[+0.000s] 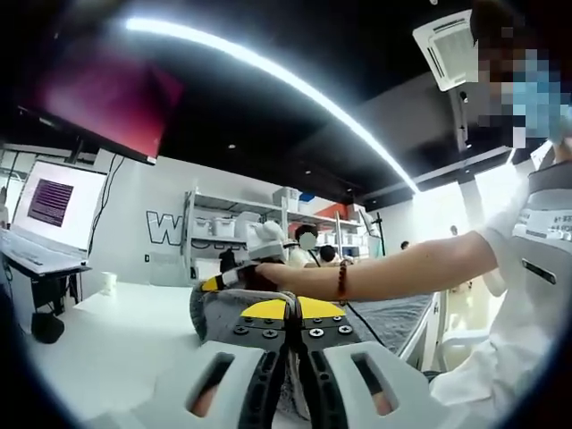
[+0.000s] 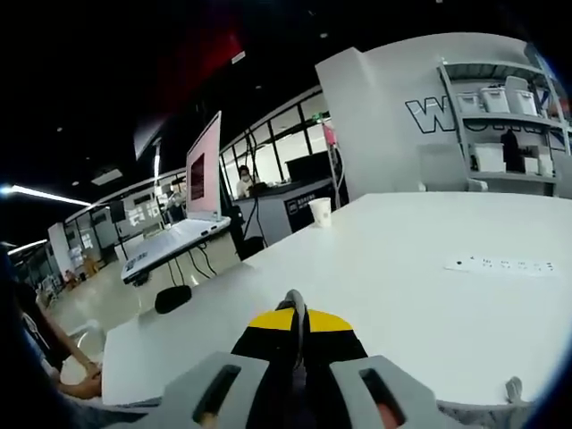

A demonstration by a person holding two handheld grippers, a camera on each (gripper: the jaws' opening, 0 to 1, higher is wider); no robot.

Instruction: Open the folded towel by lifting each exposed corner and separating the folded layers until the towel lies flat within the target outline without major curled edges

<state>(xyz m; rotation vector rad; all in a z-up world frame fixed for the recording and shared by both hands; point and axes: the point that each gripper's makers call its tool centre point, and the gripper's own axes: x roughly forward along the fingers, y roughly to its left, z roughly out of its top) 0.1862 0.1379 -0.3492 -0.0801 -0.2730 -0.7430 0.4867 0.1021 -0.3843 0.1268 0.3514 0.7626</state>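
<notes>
Left gripper (image 1: pixel 291 332): yellow-tipped jaws are seen closed together, with a fold of the dark grey, speckled fabric towel (image 1: pixel 393 317) pinched between them, lifted off the white table (image 1: pixel 116 340). The towel is draped from the jaws and runs away to the right along the table, beneath the person's bare forearm (image 1: pixel 393 273), which reaches across to the other gripper at the far edge of the cloth. A raised, curled rim of towel is visible just behind the left jaws.

Right gripper (image 2: pixel 298 332): jaws are seen brought together; whether cloth is nipped between the tips cannot be told. A scrap of grey cloth shows at the lower right rim.

Judged step: a layer is being peeled open. It should be done by drawing the held edge outward and low, keeping the cloth taut between both grips, so the layer is laid down without rolling. The target outline cannot be made out.

A white paper cup (image 2: pixel 320 212) and a white power strip (image 2: pixel 500 264) stand well apart from the grippers.
</notes>
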